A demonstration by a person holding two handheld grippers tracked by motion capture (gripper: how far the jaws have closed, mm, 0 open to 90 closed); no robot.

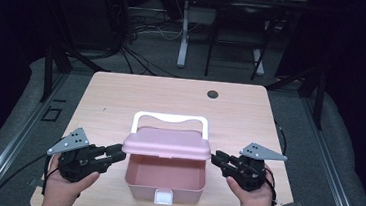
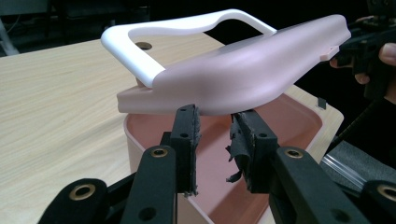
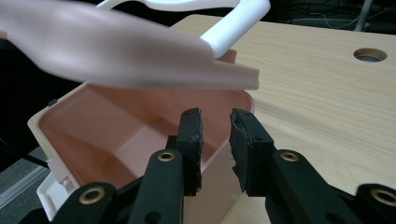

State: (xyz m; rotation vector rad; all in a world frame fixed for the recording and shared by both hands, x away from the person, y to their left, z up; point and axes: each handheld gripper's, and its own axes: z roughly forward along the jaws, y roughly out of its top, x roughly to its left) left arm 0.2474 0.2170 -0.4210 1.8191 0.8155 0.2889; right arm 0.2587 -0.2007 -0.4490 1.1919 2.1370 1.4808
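Note:
A pink box [image 1: 164, 181] with a white latch [image 1: 163, 197] stands near the table's front edge. Its pink lid [image 1: 167, 146] is raised partway, and the white handle [image 1: 169, 118] lies behind it. My left gripper [image 1: 116, 152] reaches the lid's left end. In the left gripper view its jaws [image 2: 215, 123] stand apart just under the lid [image 2: 243, 74], with nothing pinched between them. My right gripper [image 1: 219, 158] meets the lid's right end. In its own view the right gripper [image 3: 215, 123] is parted at the box's rim [image 3: 243, 100], below the lid [image 3: 116, 51].
The wooden table [image 1: 121, 102] has a round cable hole [image 1: 213, 94] at the back right. Bare tabletop stretches behind and to both sides of the box. Dark floor, cables and table legs lie beyond the far edge.

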